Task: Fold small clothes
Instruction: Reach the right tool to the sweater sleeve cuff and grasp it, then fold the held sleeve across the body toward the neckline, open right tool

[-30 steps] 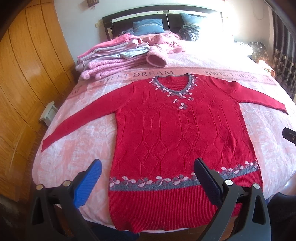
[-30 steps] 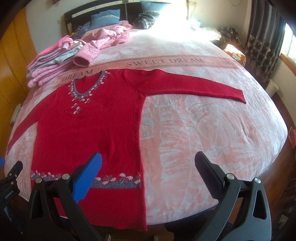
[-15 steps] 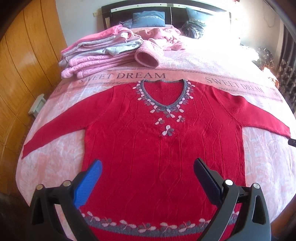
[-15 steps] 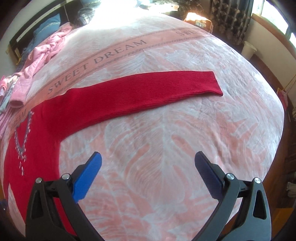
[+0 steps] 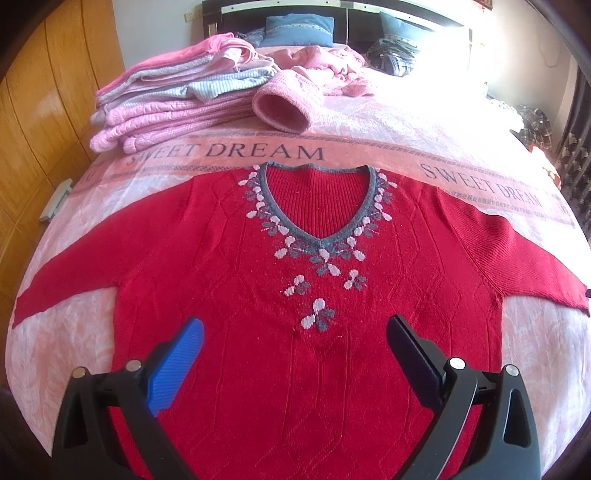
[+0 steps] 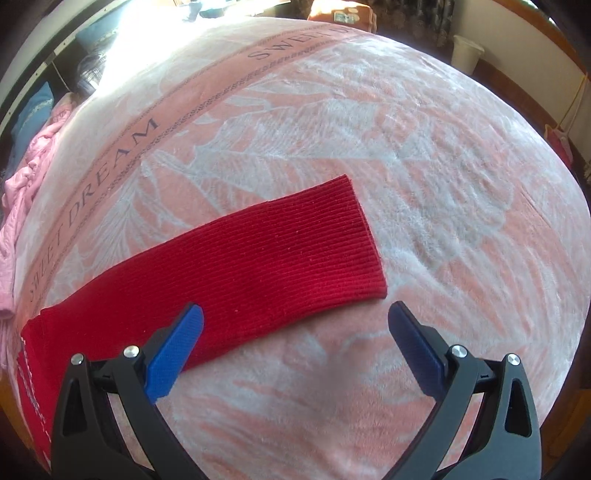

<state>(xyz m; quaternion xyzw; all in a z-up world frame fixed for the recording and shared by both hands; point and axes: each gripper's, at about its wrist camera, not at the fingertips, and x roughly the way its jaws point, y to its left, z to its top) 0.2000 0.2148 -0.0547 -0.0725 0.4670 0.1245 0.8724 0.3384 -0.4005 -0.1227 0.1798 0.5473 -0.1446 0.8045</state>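
Folded pink clothes (image 5: 177, 99) sit stacked far left by the wooden wall (image 5: 44, 122). The red knit sweater (image 5: 295, 332) lies flat, face up, on the plush pink blanket (image 6: 424, 177), sleeves out. The left gripper (image 5: 295, 354) hangs spread above its chest. Its ribbed right cuff (image 6: 354, 240) ends amid bare blanket, just ahead of the right gripper (image 6: 295, 332), also spread.

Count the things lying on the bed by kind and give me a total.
Red sweater, spread flat: 1
Stack of folded pink and grey clothes: 1
Loose pink garment: 1
Blue pillows: 2
Dark plaid bundle: 1
Total: 6
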